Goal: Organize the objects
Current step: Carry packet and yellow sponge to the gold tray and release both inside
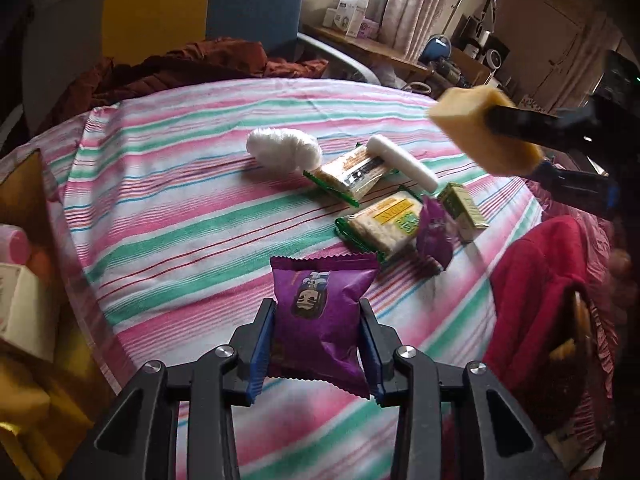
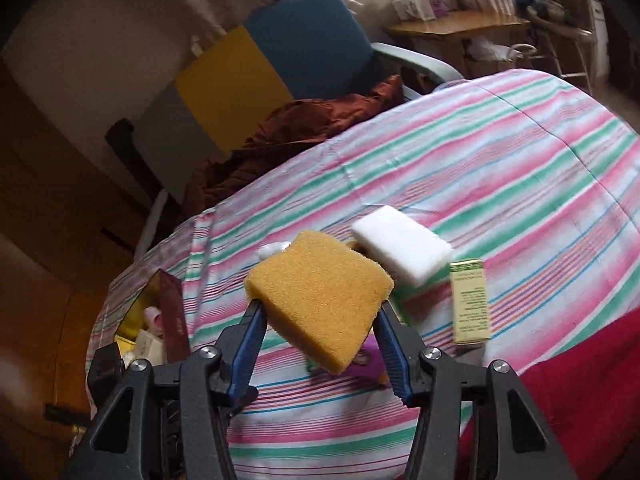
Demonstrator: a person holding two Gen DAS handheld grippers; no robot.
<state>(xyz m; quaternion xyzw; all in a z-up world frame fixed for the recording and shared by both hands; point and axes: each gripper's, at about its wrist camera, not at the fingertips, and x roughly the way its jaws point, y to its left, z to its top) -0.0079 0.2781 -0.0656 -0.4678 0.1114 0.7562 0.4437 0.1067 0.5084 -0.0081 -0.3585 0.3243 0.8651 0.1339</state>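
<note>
On a bed (image 1: 168, 184) under a pink, green and white striped sheet, we hold one item in each hand's tongs. Our left tongs (image 1: 318, 344) are closed narrow on a purple packet (image 1: 320, 312), its sides pressed between the blue pads and its crimped top edge pointing away from us, lifted clear of the sheet. Our right tongs (image 2: 320, 320) are clamped on a yellow sponge (image 2: 320, 300), gripped by its two sides and tilted, held above the bed; in the left view that sponge (image 1: 480, 128) hangs at the far right, above the remaining pile.

That pile lies on the sheet beyond the left tongs: a fluffy white pad (image 1: 284, 150) at the far left of the group, a white roll (image 1: 402, 162) lying across one cracker pack (image 1: 352, 174), a second cracker pack (image 1: 380, 220) nearer us, a second purple packet (image 1: 434, 232) standing on edge just beside it, and a small green box (image 1: 464, 210) to the right. In the right view a white sponge (image 2: 402, 246) shows just past the yellow one, and the green box (image 2: 468, 300) lies to its right.

An open carton (image 2: 160, 320) holding several items sits at the left edge of the bed. A red cloth (image 1: 548, 300) is bunched at the near right, and brown fabric (image 1: 192, 64) lies heaped at the far end, before a blue chair (image 2: 312, 40).
</note>
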